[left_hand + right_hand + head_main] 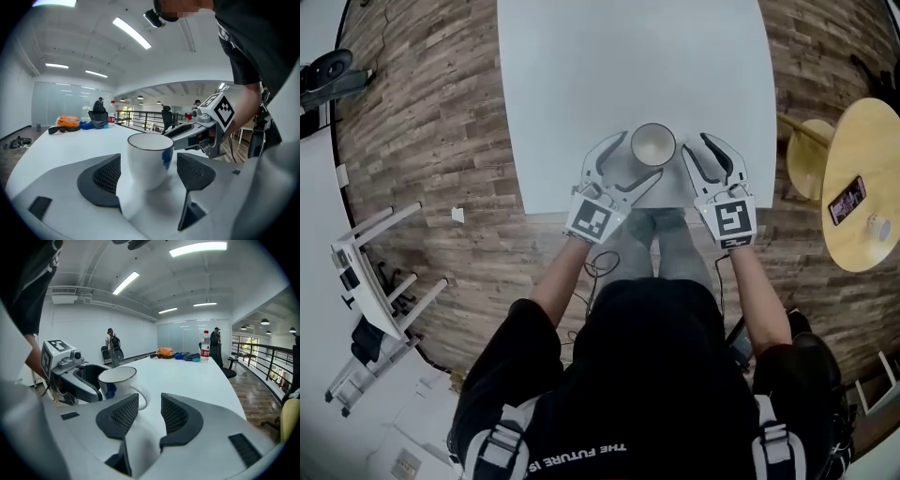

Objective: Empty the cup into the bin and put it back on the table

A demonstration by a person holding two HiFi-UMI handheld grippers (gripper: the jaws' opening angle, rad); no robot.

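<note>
A white cup (653,145) with a dark rim stands upright on the white table (581,84), close to its front edge. My left gripper (635,159) is open, with one jaw on each side of the cup (149,159). Small gaps show between the pads (107,176) and the cup wall. My right gripper (705,156) is open just right of the cup, with nothing between its pads (177,417). The cup's handle (140,398) points toward the right gripper (150,414) and lies just ahead of its left pad. No bin is in view.
A round wooden side table (867,216) with a phone (847,200) stands to the right, next to a wooden stool (811,155). A white rack (375,281) lies on the floor at left. A water bottle (205,345) and bags (165,351) sit at the table's far end.
</note>
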